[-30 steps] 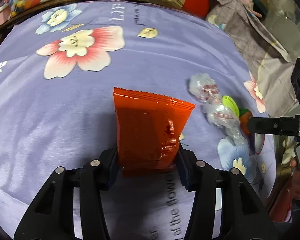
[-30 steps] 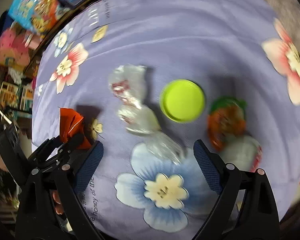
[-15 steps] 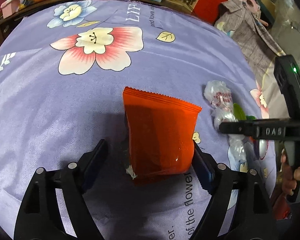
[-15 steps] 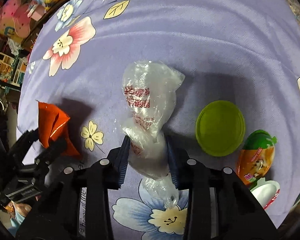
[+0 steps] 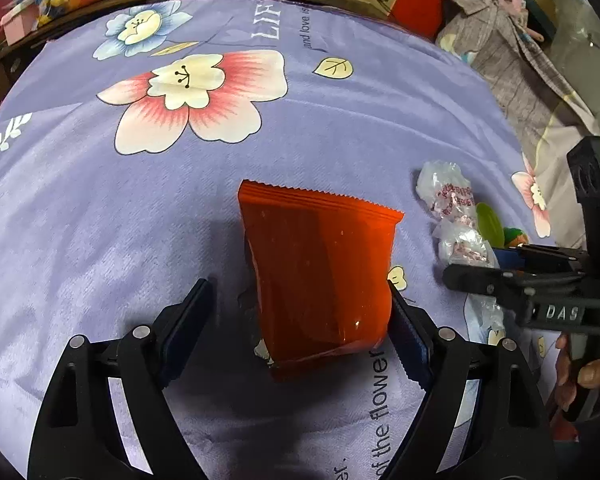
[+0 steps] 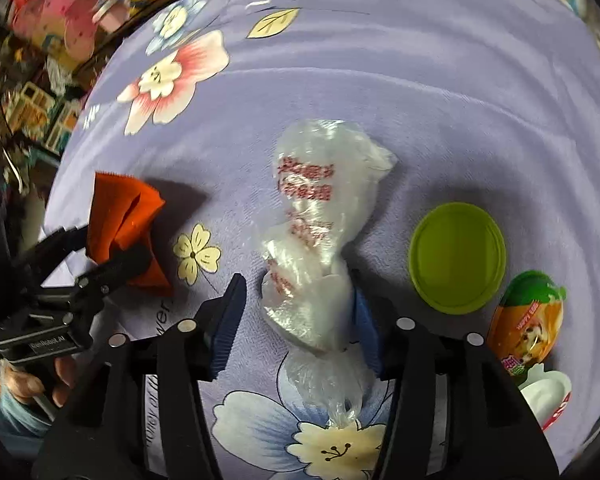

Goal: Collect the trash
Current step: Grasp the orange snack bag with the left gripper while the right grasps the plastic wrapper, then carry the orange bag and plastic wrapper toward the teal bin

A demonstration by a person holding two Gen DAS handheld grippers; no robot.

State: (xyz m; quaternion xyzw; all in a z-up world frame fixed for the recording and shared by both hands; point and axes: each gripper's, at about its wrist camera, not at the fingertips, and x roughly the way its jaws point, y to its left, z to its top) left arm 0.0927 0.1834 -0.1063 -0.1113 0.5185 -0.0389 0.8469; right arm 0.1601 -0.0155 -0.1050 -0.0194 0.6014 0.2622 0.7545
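Two gripper views. From the left wrist, the left gripper [image 5: 300, 312] has its jaws spread apart, released; the orange packet [image 5: 319, 276] lies on the purple flowered cloth [image 5: 100, 208] between them, touching only the right-hand pad. From the right wrist, the right gripper [image 6: 296, 316] has just been opening; the clear plastic bag [image 6: 311, 240] sits between its jaws, left pad clear of it. A green lid [image 6: 455, 258] lies beside the bag.

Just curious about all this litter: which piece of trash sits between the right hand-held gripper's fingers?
The crumpled clear plastic bag with red print. The red packet, green lid and orange egg wrapper lie off to its sides.
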